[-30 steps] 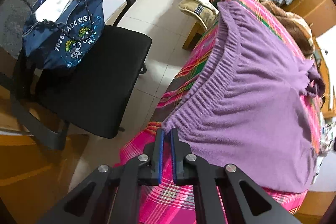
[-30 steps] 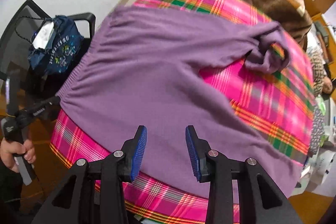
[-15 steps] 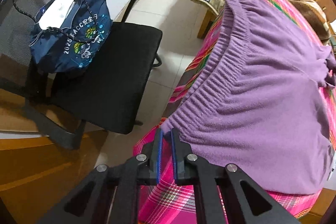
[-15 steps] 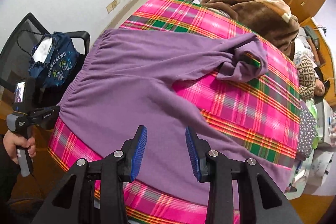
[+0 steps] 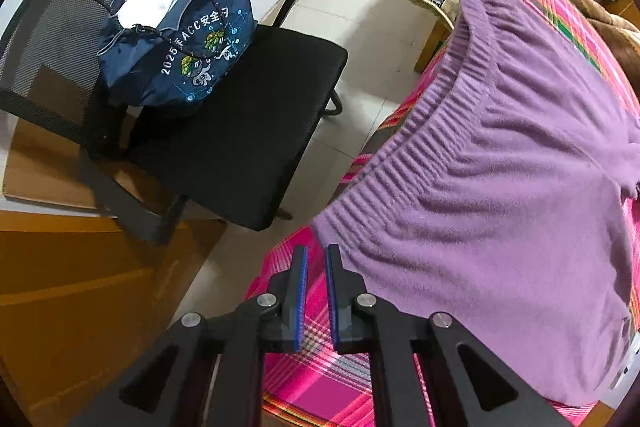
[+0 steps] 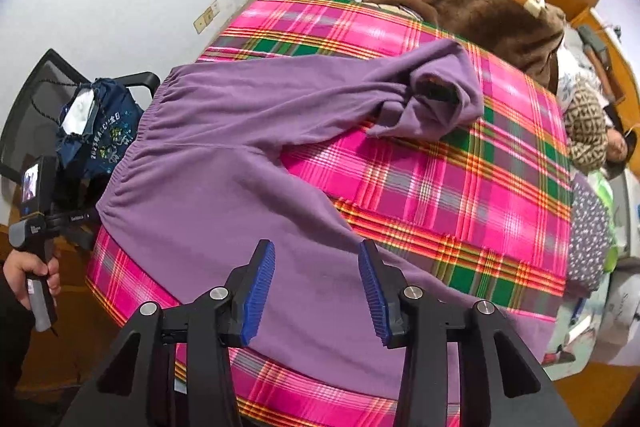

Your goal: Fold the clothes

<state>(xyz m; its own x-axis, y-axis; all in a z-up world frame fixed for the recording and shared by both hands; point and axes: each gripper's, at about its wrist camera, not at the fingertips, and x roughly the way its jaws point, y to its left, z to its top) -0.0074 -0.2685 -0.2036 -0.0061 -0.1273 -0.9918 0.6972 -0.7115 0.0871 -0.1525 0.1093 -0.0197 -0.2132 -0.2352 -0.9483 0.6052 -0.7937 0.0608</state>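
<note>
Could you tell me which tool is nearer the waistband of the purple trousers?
Left. The left tool sits beside the waistband corner; the right tool hangs over a trouser leg, away from it.

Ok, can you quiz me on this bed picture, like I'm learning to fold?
1. True or false: the purple trousers lie spread on a pink plaid sheet.
2. What sits on the black chair? A) a blue bag B) a pair of shoes C) a book
3. Fill in: the part of the trousers nearest the chair is the ribbed ____.

Key: 1 true. 2 A. 3 waistband.
</note>
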